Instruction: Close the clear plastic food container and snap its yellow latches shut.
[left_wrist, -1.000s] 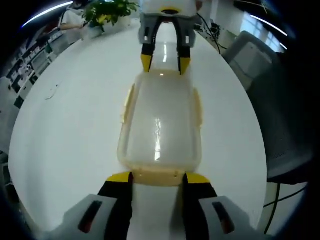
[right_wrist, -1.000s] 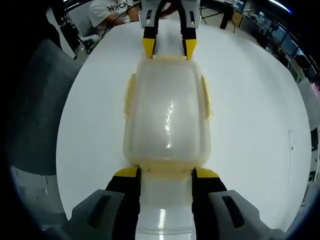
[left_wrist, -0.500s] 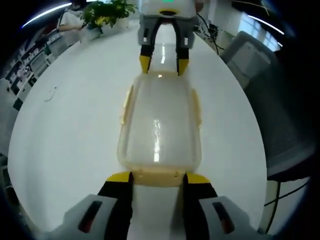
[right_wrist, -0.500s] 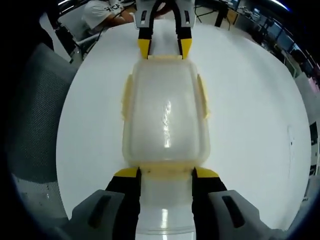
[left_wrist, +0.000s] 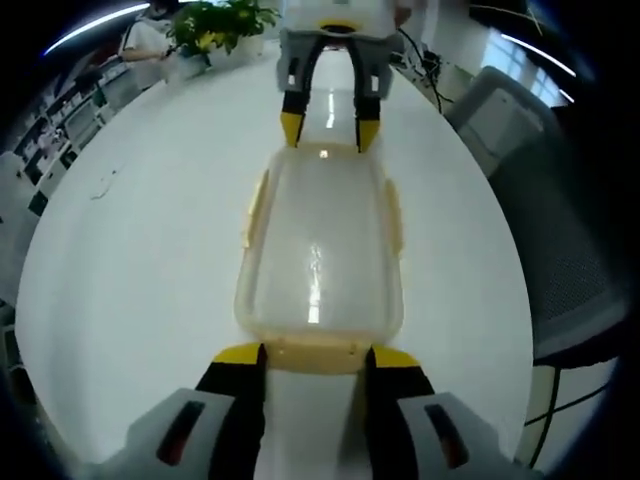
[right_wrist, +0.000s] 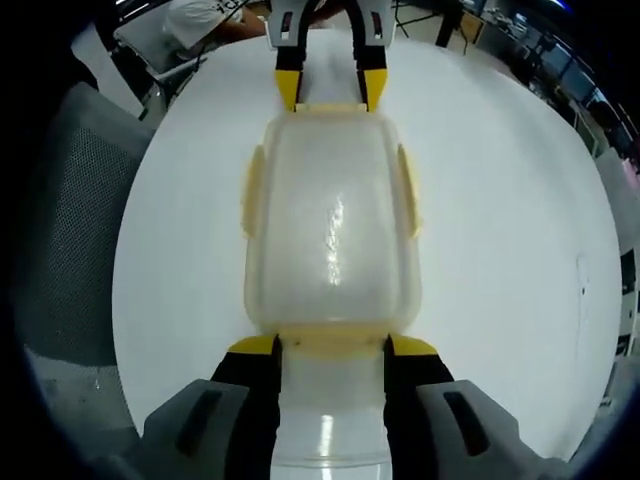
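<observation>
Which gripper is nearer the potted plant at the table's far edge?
Right. The right gripper sits at the container end toward the potted plant; the left gripper is at the opposite end, farther away.

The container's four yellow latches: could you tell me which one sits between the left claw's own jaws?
The end latch at the bottom of the left gripper view, between the left claw tips. The opposite end latch sits at the right claw; the others lie along the long sides.

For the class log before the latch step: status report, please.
Left gripper and right gripper open, one at each short end of the clear container. Lid on; side latches flared outward. Nothing blocking on the white table.
</observation>
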